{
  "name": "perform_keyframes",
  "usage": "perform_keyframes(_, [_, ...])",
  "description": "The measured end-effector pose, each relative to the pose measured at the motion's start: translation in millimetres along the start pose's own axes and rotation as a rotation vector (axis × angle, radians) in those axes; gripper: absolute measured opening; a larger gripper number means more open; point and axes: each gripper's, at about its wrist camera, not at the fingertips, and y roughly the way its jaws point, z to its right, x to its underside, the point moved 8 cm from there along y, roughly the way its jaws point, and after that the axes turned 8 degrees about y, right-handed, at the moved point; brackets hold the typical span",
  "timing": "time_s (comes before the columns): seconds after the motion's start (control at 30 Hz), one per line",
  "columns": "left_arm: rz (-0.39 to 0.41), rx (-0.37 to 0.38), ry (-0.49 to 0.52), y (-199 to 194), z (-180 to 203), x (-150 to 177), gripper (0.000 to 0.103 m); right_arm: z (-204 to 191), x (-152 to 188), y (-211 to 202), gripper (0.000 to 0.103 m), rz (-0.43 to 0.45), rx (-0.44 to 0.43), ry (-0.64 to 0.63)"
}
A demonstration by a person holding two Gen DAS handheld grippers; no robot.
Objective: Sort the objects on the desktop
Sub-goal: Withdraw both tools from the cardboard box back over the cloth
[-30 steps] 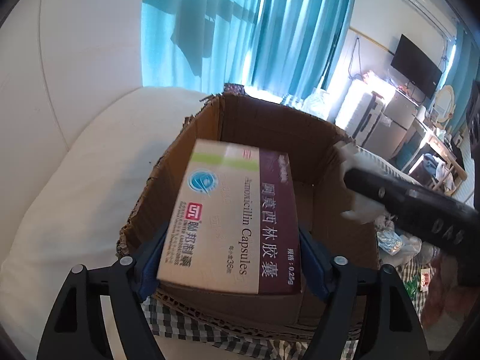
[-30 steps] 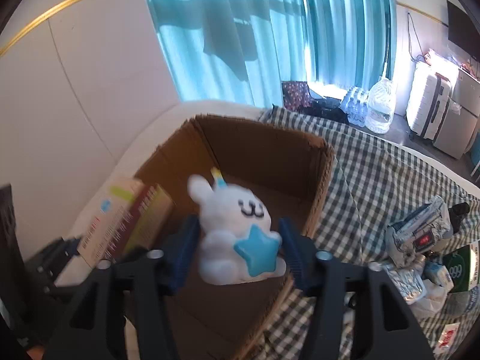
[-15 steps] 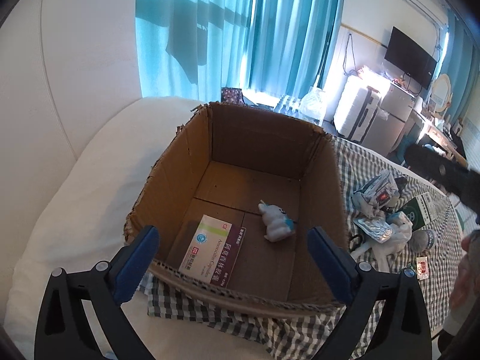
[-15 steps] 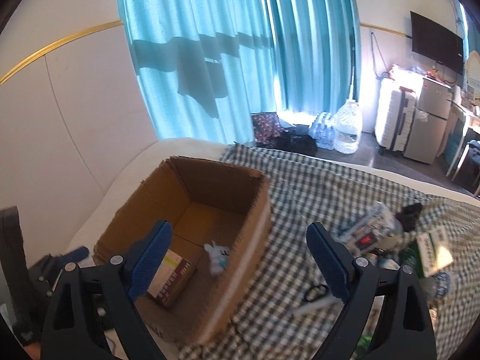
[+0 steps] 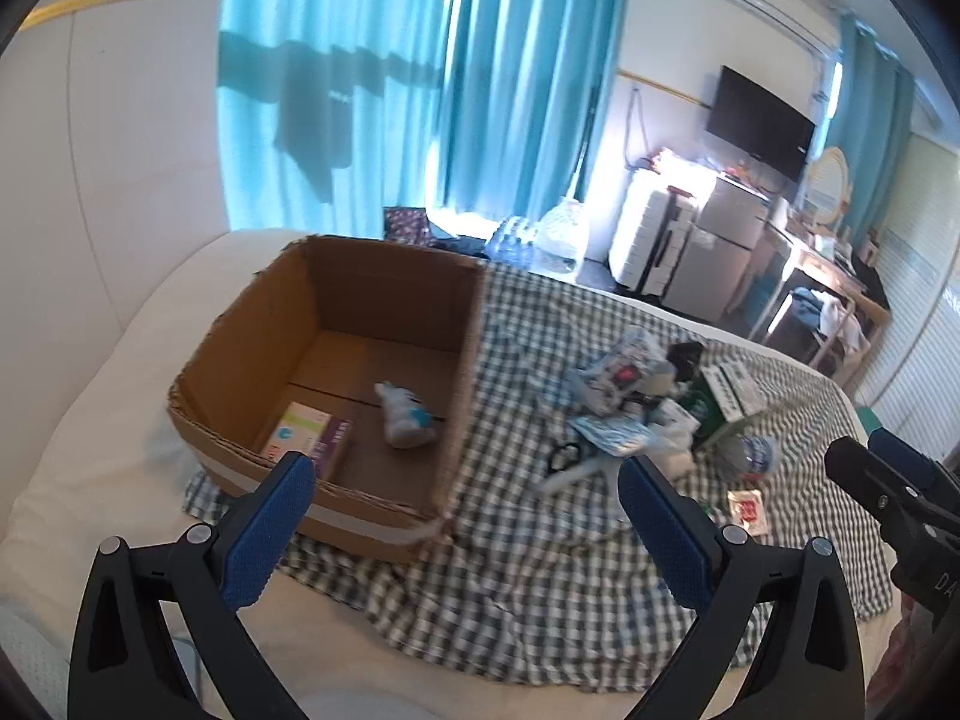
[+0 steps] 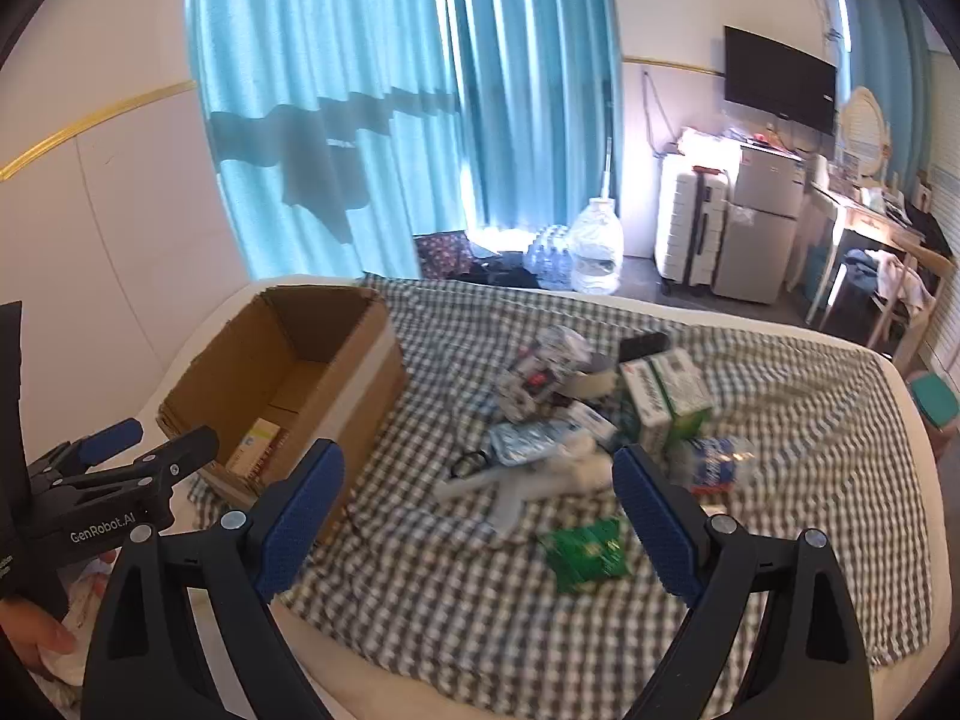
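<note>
- Compared with a second ago: medicine box point(image 5: 307, 437) no longer pinched in the left gripper point(image 5: 465, 531), rabbit toy point(image 5: 405, 417) no longer in the right gripper point(image 6: 477, 519) — both now lying on the floor of the cardboard box point(image 5: 240, 354), side by side and just apart.
- Both grippers spread wide, nothing between the blue pads point(image 5: 270, 531); both now back from the cardboard box and looking at it from farther off.
- Meaning for the task: two items sorted, one drop-off finished; next step probably another pick from the pile.
- Remaining pile on the checked cloth point(image 6: 480, 618), to the right of the cardboard box: green-and-white carton point(image 6: 663, 393), foil packets point(image 6: 522, 441), crumpled water bottle point(image 6: 717, 459), green sachet point(image 6: 585, 549), a white soft thing point(image 6: 540, 480) — blurred, kind not certain.
- In the right wrist view, pile straight ahead beyond the pads, white soft thing and green sachet nearest, none touched.
- In the left wrist view, cardboard box ahead to the left, pile ahead to the right, right gripper at the far right edge.
</note>
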Motion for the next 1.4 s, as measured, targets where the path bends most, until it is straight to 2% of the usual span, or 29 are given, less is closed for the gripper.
perform_keyframes(0.17, [0.013, 0.042, 0.045, -12.7, 56.8, 9.8, 0.103, 49.6, 13.1, -31.6, 0.091, 0.019, 0.057, 0.043])
perform_keyframes(0.33, [0.011, 0.065, 0.111, -19.2, 105.7, 21.3, 0.103, 86.5, 25.4, -52.9, 0.091, 0.045, 0.078, 0.096])
perform_keyframes(0.6, [-0.008, 0.072, 0.170, -15.6, 147.6, 36.5, 0.103, 136.2, 43.0, -66.1, 0.091, 0.041, 0.118, 0.151])
perform_keyframes(0.7, [-0.024, 0.073, 0.177, -10.8, 152.6, 42.6, 0.103, 151.9, 49.3, -65.0, 0.091, 0.036, 0.121, 0.179])
perform_keyframes(1.4, [-0.158, 0.090, 0.196, 48.3, 174.0, 77.8, 0.103, 183.1, 84.9, -10.3, 0.091, -0.069, 0.159, 0.204])
